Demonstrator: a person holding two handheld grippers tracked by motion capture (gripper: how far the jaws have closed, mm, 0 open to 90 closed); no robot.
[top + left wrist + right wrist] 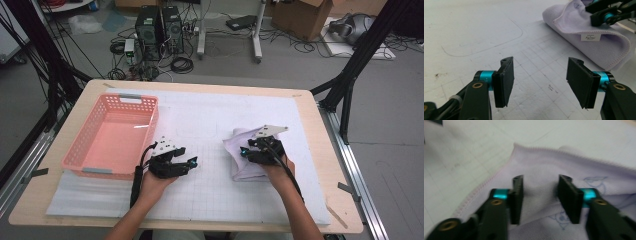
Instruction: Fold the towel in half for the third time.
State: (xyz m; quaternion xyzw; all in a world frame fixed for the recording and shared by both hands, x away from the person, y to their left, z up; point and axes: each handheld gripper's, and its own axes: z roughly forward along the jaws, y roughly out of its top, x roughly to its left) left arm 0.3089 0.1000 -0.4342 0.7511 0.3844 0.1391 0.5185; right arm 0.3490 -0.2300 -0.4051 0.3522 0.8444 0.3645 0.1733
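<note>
The lilac cloth (245, 155) is lying folded right of centre on the white mat (210, 125), well apart from the pink basket (112, 135) at the left. The left gripper (192, 162) is hovering over bare mat, jaws standing wide with nothing between them. The right gripper (243, 151) is sitting over the cloth (white label (590, 37) showing), jaws partly apart, gripping nothing.
</note>
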